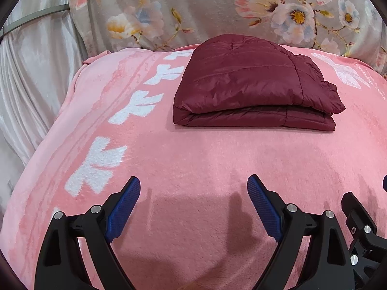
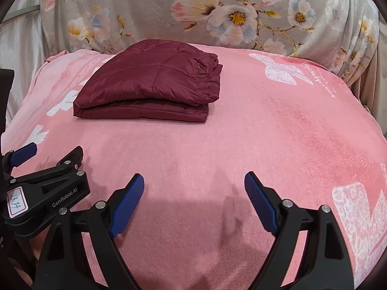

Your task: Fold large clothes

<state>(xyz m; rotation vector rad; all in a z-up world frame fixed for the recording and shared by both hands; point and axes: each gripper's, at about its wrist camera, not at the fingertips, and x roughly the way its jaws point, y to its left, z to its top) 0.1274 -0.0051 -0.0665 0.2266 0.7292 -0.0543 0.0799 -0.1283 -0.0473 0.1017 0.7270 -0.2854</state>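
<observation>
Maroon folded jacket [image 1: 254, 84] on pink blanket [image 1: 193, 164]

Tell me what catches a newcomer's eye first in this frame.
A dark red puffer jacket, folded into a neat stack, lies at the far middle of a pink blanket. Nearer the camera, the left gripper and right gripper stand open and empty over the blanket.

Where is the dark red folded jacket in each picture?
Left wrist view: the folded jacket lies upper middle, a little right of centre, on the pink blanket.
Right wrist view: the folded jacket lies upper left of centre.
Shared landmark: the floral fabric right behind it.
</observation>
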